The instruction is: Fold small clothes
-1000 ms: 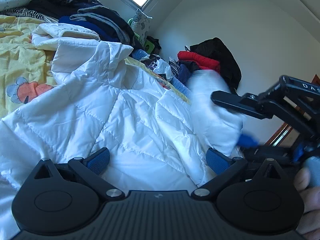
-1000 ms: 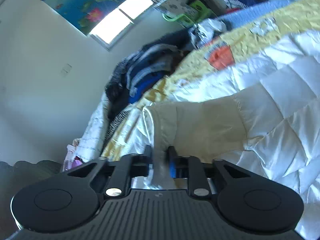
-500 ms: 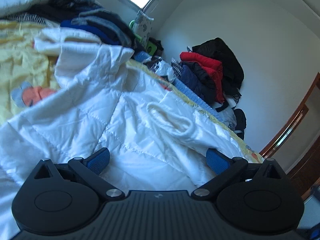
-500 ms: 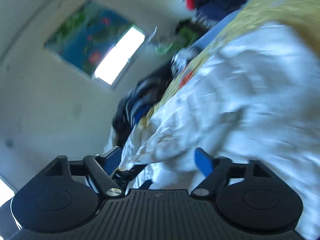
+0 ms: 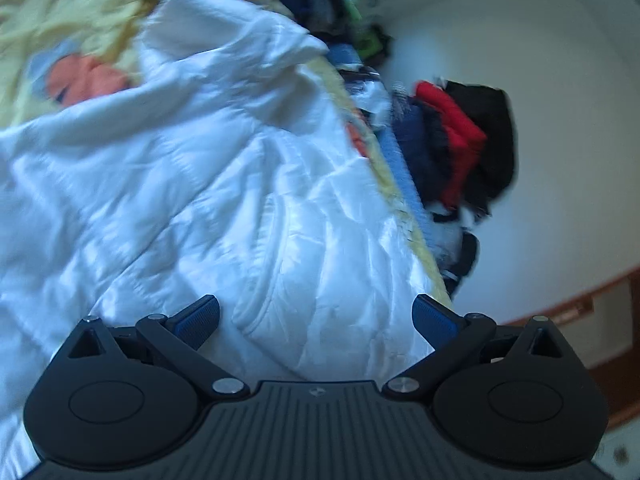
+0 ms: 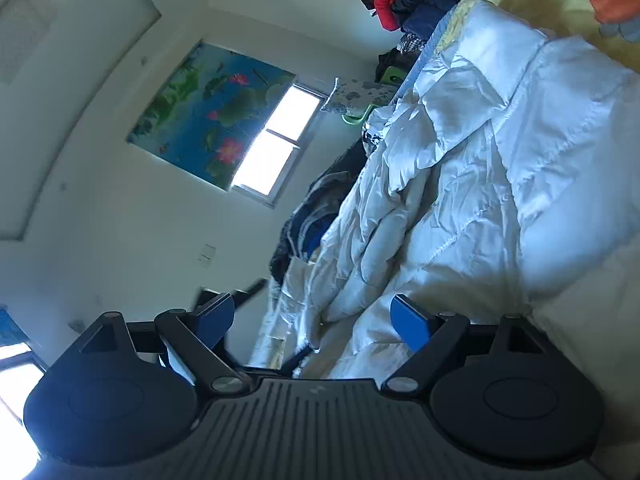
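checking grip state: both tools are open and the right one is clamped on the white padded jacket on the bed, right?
Not quite: the right tool is open too, clamped on nothing, as the right wrist view shows. The white padded jacket lies loose on the bed; the left tool is open.

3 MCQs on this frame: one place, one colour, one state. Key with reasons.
1. Where does the white quilted jacket lie?
A. on the yellow bedspread
B. on a chair
C. on the floor

2. What colour is the garment atop the pile by the wall?
A. green
B. red
C. pink

3. How is the left claw?
A. shut on a sleeve
B. open
C. out of view

Key: 1 A, yellow cover shows around the jacket. 2 B, red garment against black clothing. 3 B, blue pads wide apart, gripping nothing.
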Available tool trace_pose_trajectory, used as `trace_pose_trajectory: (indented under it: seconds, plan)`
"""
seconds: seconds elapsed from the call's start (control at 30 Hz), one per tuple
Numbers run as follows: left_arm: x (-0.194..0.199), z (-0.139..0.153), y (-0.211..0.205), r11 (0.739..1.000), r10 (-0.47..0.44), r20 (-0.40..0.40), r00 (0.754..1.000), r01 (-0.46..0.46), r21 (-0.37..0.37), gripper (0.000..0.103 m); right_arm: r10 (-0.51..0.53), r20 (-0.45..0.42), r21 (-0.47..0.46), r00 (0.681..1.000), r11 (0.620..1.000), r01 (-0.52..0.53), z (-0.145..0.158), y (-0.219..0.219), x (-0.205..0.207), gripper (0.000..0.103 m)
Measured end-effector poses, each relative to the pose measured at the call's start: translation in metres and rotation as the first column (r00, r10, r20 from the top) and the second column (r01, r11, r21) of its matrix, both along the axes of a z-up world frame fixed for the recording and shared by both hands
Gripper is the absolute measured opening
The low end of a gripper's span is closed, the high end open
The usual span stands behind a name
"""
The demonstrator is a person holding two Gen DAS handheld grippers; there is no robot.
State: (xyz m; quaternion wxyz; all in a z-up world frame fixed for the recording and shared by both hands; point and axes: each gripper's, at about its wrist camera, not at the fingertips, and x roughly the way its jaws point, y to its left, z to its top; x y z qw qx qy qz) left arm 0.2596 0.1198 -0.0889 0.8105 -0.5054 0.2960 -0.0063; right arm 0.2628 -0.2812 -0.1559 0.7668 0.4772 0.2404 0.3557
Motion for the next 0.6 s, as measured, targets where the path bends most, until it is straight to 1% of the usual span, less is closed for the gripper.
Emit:
trace_pose_trajectory:
  seconds: [0.03,0.07,0.1,0.13,0.2,0.23,0.27,0.3,0.33,0.4,0.43,0.47,0.53,0.6]
  plan:
    - [-0.002,0.001,-0.004,1.000,-0.008,0.022,1.000,0.008,-0.002,0.103,0.000,0.001,-0.003,1.000,1.000,0.000,0.000,-0.001,0.000,0.089]
    - [-0.001,0.003,-0.008,1.000,-0.022,0.025,0.999,0.022,0.008,0.103,0.001,0.003,-0.009,1.000,1.000,-0.001,0.000,-0.002,0.000,0.090]
    - [0.002,0.005,-0.014,0.999,-0.029,0.017,0.999,0.028,0.031,0.103,0.003,0.006,-0.014,1.000,1.000,-0.003,0.001,-0.002,0.000,0.090]
    - [0.003,0.006,-0.018,0.998,-0.014,0.007,1.000,0.014,0.067,0.102,0.005,0.009,-0.017,1.000,1.000,-0.005,0.001,0.000,0.001,0.091]
    - [0.005,0.007,-0.022,0.989,0.042,-0.018,0.999,-0.039,0.141,0.085,0.006,0.011,-0.014,1.000,1.000,-0.006,0.001,-0.002,0.000,0.091]
    - [0.007,0.007,-0.023,0.987,0.049,-0.027,0.998,-0.044,0.158,0.065,0.007,0.011,-0.012,1.000,1.000,-0.006,0.002,0.000,0.003,0.092]
    - [0.010,0.007,-0.024,0.984,0.054,-0.041,0.998,-0.046,0.172,0.048,0.006,0.011,-0.008,1.000,1.000,-0.006,0.002,0.000,0.003,0.092]
    - [0.012,0.007,-0.025,0.982,0.056,-0.052,0.997,-0.045,0.185,0.044,0.006,0.012,-0.005,1.000,1.000,-0.006,0.003,0.000,0.003,0.092]
    - [0.015,0.009,-0.026,0.980,0.051,-0.055,0.997,-0.040,0.195,0.042,0.006,0.013,-0.005,1.000,1.000,-0.006,0.002,0.000,0.002,0.092]
    - [0.017,0.014,-0.027,0.975,0.046,-0.043,0.998,-0.036,0.221,0.032,0.008,0.015,-0.005,1.000,1.000,-0.008,0.000,0.000,0.001,0.092]
    - [0.015,0.019,-0.025,0.972,0.046,-0.022,0.999,-0.039,0.233,0.026,0.009,0.016,-0.004,1.000,1.000,-0.009,0.000,0.001,0.001,0.093]
    - [0.011,0.026,-0.026,0.968,0.045,0.016,0.999,-0.048,0.246,0.018,0.009,0.017,-0.002,1.000,1.000,-0.009,0.000,0.001,0.001,0.093]
    - [0.005,0.045,-0.029,0.947,0.037,0.095,0.995,-0.065,0.313,0.014,0.009,0.017,0.000,1.000,1.000,-0.009,-0.002,0.001,0.001,0.093]
    - [-0.003,0.061,-0.027,0.930,0.050,0.152,0.987,-0.102,0.352,0.014,0.010,0.017,0.002,1.000,1.000,-0.010,-0.003,0.001,0.001,0.093]
